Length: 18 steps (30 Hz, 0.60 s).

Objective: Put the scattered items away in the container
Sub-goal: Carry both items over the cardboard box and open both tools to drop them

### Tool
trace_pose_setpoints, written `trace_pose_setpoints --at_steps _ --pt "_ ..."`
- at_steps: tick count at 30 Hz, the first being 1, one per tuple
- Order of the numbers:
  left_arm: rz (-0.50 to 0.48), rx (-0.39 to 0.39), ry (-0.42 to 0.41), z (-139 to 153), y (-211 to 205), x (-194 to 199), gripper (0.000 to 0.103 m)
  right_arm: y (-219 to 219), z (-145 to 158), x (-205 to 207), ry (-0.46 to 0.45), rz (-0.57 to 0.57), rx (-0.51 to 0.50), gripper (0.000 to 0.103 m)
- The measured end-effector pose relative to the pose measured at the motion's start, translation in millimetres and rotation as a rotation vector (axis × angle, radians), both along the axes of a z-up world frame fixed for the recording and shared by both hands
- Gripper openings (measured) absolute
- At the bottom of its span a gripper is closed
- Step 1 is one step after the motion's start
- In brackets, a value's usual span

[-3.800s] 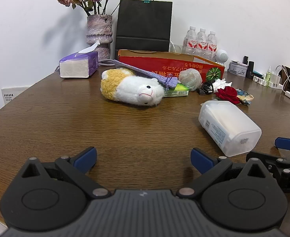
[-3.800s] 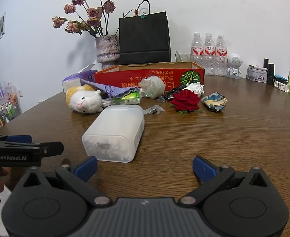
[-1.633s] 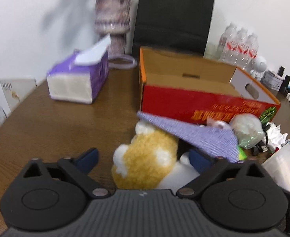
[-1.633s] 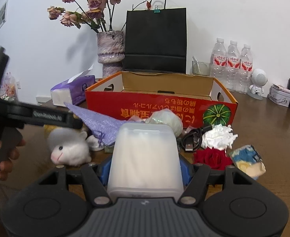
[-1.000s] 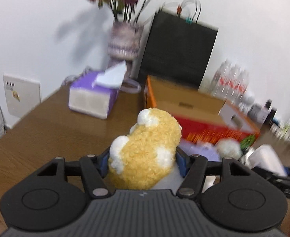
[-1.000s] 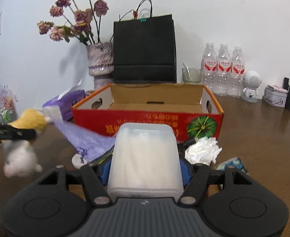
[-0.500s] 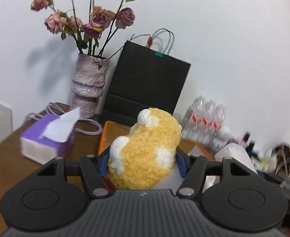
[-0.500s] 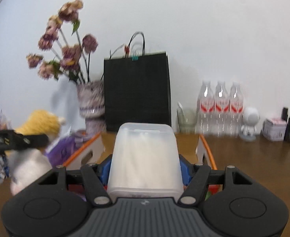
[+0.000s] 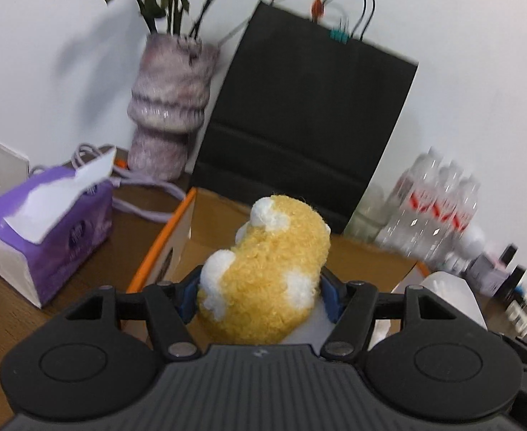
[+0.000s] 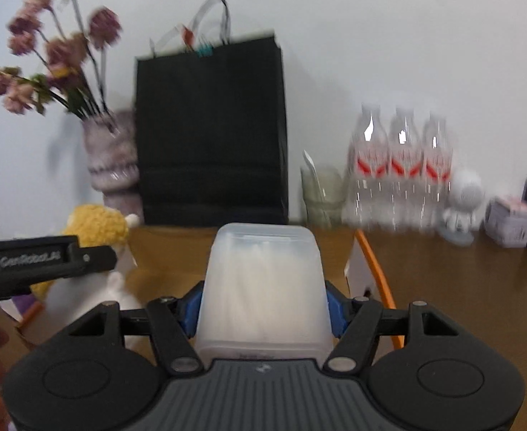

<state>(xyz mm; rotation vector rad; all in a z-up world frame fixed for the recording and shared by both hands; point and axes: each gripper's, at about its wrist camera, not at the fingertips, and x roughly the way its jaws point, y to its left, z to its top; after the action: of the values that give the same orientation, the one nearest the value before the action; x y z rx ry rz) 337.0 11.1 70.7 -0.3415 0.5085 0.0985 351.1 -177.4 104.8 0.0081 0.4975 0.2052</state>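
Both grippers clenched, left gripper (image 9: 260, 292) on plush toy (image 9: 263, 273), right gripper (image 10: 263, 310) on translucent plastic box (image 10: 261, 291), poised above cardboard box (image 9: 163, 248) for dropping in.

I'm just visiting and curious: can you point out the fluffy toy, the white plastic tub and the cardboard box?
fluffy toy (image 9: 263, 273), left wrist view, its yellow back.
white plastic tub (image 10: 261, 287), right wrist view, its frosted top face.
cardboard box (image 9: 161, 242), left wrist view, its orange left rim.

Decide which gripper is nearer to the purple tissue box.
Left. The left gripper, holding the plush toy, is just right of the tissue box; the right gripper, holding the white container, sits beyond it.
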Motion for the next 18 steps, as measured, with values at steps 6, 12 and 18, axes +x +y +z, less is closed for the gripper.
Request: trace_pose_setpoints --at_steps 6,12,18 --pt "-0.006 0.067 0.005 -1 -8 -2 0.103 0 -15 11 0.059 0.009 -0.039 0.082" --pt "-0.018 0.227 -0.058 12 -27 -16 0.103 -3 -2 3 0.049 0.017 -0.071 0.103" --pt "-0.021 0.206 -0.069 17 -29 -20 0.103 -9 7 -1 0.035 0.002 -0.052 0.103"
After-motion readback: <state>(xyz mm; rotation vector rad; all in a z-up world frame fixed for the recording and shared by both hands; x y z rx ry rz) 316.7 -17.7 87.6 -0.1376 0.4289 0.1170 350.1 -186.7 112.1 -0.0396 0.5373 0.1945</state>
